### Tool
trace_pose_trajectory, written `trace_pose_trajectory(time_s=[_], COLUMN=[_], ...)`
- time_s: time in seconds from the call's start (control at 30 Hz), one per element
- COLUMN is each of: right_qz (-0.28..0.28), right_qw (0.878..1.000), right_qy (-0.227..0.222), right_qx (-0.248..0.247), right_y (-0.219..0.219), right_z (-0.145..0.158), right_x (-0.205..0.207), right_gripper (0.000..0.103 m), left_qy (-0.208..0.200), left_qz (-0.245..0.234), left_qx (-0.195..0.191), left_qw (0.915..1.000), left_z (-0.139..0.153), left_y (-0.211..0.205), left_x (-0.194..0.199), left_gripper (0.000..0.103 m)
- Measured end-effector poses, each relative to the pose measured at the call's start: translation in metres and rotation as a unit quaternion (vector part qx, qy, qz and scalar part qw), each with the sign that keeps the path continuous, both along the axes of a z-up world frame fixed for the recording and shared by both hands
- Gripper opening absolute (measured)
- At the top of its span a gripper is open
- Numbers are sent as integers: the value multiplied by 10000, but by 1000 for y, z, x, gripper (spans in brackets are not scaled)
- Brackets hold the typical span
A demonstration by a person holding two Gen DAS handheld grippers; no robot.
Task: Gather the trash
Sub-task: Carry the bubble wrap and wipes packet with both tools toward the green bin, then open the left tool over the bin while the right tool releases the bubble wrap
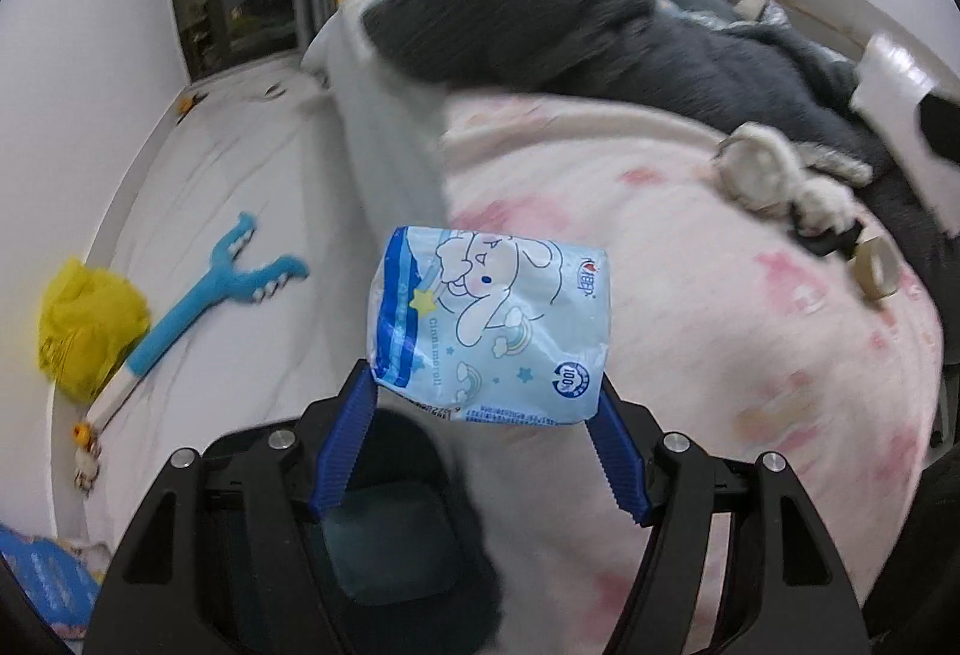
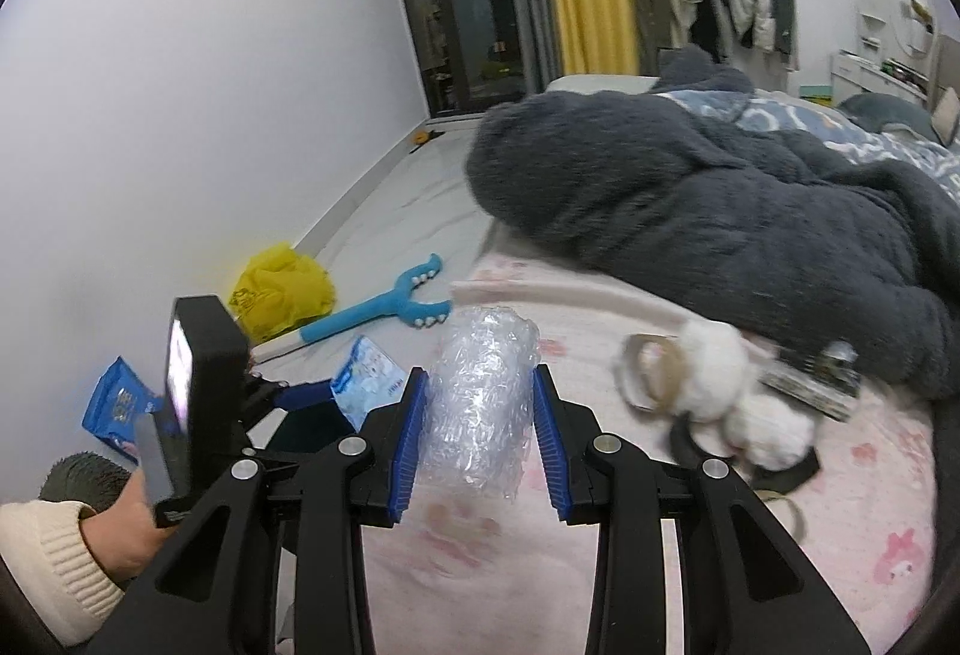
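Left wrist view, left to right: yellow bag (image 1: 90, 331) on the floor far left of the tongs, blue claw-headed stick (image 1: 210, 295) just right of it, both well apart from the tips. Left gripper (image 1: 486, 403) is spread wide with a light-blue cartoon-print tissue pack (image 1: 492, 331) spanning the tips; both blue fingers (image 1: 345, 445) touch its lower corners, so it is gripped. A dark bin (image 1: 384, 523) sits directly under the tongs. Right of the tips: pink bedspread (image 1: 720, 355), a white fluffy toy (image 1: 762, 169) and a tape roll (image 1: 879, 268) on it, grey fleece (image 1: 600, 6) beyond.

Right wrist view adds what the left cannot see. A blue packet (image 2: 123, 406) lies on the floor at far left, by the wall. Next comes the left tool's body with the tissue pack at its tip, left of and near the right gripper (image 2: 480, 403). That gripper is half closed on a roll of bubble wrap (image 2: 480, 403), both pads pressing its sides, above the bedspread. Toy and tape roll lie to its right.
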State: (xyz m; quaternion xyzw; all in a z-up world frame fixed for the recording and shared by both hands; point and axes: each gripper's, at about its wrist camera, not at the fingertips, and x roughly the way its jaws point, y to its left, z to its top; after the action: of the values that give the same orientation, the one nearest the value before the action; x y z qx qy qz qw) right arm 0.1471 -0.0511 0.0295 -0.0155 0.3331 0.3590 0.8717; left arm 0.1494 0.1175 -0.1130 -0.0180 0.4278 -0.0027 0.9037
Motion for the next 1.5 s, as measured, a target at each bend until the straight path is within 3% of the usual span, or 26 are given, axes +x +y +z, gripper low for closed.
trace_pose_trajectory(time_s=[0.37,0.83,0.93,1.17,1.27,1.4,1.5], right_qz=[507,986,1061,1213,1265,1280,1326], right_qw=[9982,9912,9886,9829,9803,9769,9740], right_qy=[296,711,837,1070,1153,1315,1386], right_qx=[-156,-527,-671,-885,-987,-1091,-1205], right_y=[67,138,152,183,195,209,219], right_z=[-12,-46,-57,-79,-89,-103,-114], right_x=[-13,-20,-18,-20,-21,-20,-19], right_gripper=[35,35,35,35,35,35,35], left_qy=[911,2037,1980,1661,1480,1188,970], left_qz=[455,831,842,1003,1054,1038,1113], left_qx=[-87,-441,-393,-454,-243,7,-165], left_qw=[9948,9745,9758,9800,9831,9875,9889], left_z=[-43,-89,-85,-68,-56,-39,-23], left_y=[53,100,108,135,140,145,154], left_x=[-16,-39,-46,-61,-66,-74,-82], left_gripper=[72,75,81,82,84,96,98])
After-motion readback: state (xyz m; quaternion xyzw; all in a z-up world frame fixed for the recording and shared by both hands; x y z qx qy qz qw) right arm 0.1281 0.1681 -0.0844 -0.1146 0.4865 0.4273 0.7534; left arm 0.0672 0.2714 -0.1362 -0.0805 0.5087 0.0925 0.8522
